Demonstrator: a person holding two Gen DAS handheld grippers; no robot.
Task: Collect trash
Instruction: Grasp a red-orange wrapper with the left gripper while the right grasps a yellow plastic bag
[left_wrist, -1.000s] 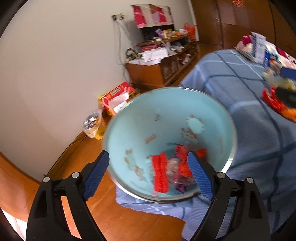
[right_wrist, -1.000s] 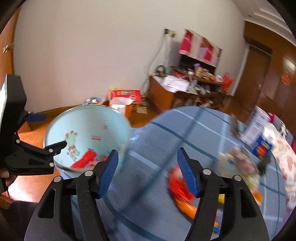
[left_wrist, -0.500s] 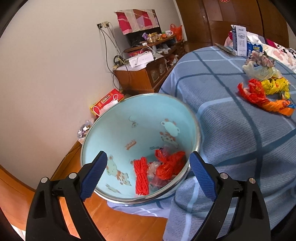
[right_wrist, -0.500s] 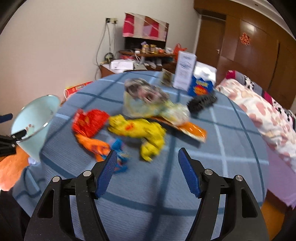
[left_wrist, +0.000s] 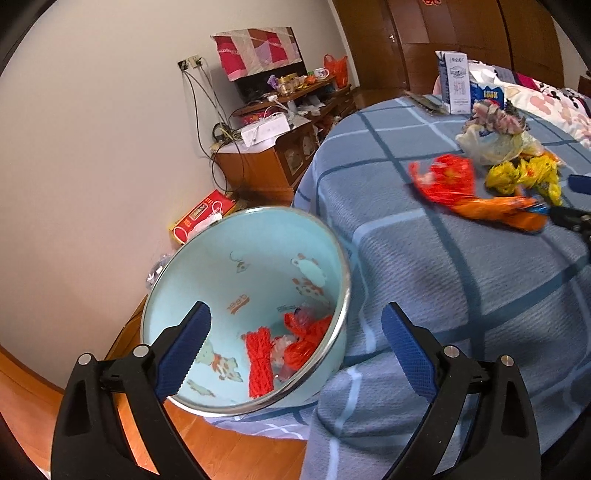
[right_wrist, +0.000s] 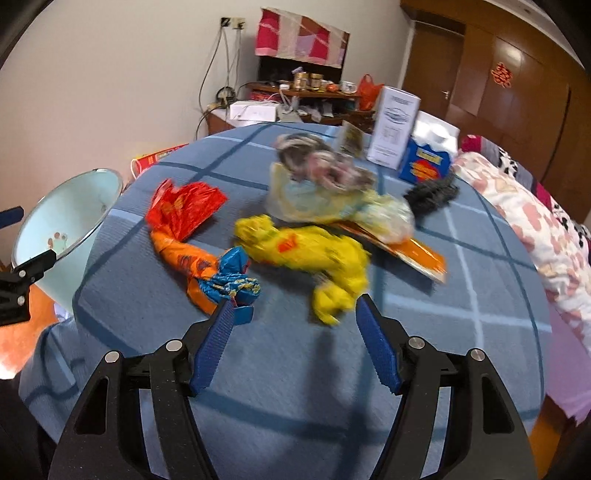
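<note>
Ideally the right hand-held gripper (right_wrist: 293, 306), jaws open and empty, drops squarely over the yellow wrapper (right_wrist: 314, 254) beside the bowl (left_wrist: 236, 295), pinching its bunched middle.

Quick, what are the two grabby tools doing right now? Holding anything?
Left tool: open, holding nothing, in front of the light blue bin.
Right tool: open, holding nothing, above the tablecloth near the yellow wrapper.

One bin (left_wrist: 207, 266), two cartons (right_wrist: 397, 127) (wrappers blurred).
</note>
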